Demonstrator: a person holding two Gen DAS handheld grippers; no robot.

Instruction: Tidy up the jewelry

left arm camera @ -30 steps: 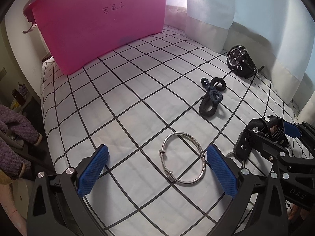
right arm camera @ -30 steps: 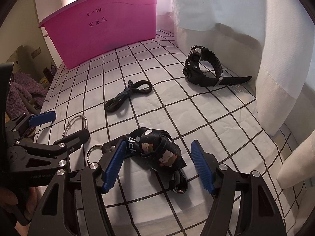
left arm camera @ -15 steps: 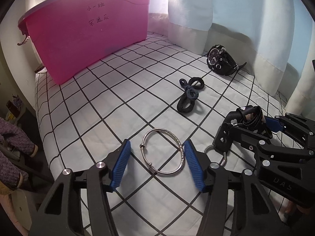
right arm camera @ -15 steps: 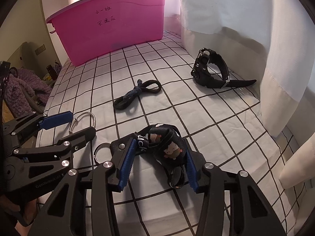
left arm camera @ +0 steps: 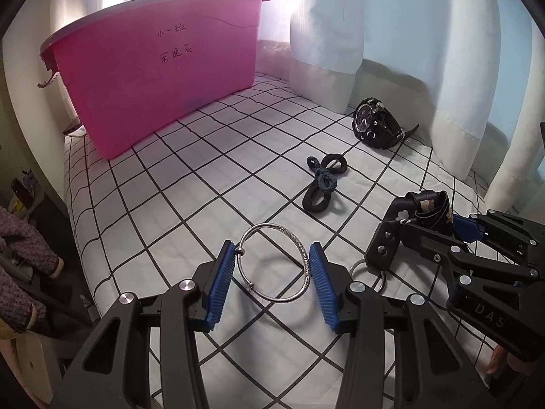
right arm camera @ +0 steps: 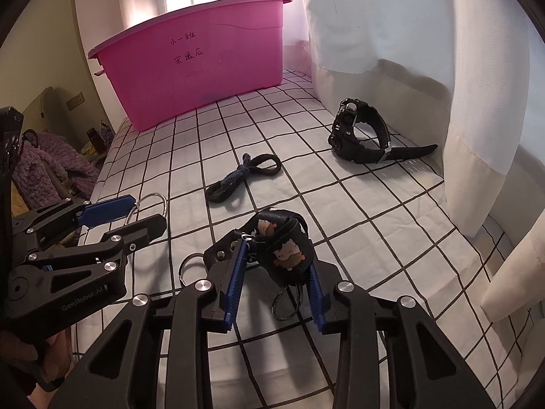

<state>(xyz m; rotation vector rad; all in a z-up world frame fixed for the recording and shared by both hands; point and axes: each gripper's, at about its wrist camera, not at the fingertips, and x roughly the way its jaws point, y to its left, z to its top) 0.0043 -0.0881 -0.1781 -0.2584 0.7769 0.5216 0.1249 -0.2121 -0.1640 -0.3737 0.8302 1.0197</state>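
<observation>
A silver bangle sits between the blue pads of my left gripper, touching both, and its shadow falls on the checked sheet below. From the right wrist view the bangle pokes out past the left gripper. A black strap with cartoon figures fills the gap of my right gripper, whose jaws are closing on it. A metal key ring hangs from the strap's left end. The left wrist view shows the strap in the right gripper.
A dark knotted hair tie and a black wristwatch lie further back on the sheet. A pink tub stands behind. Curtains hang at the right. The bed edge drops off at the left.
Both grippers have closed: the left from wide open onto the bangle, the right around the strap. Both views have tipped up slightly, showing more of the tub and curtain.
</observation>
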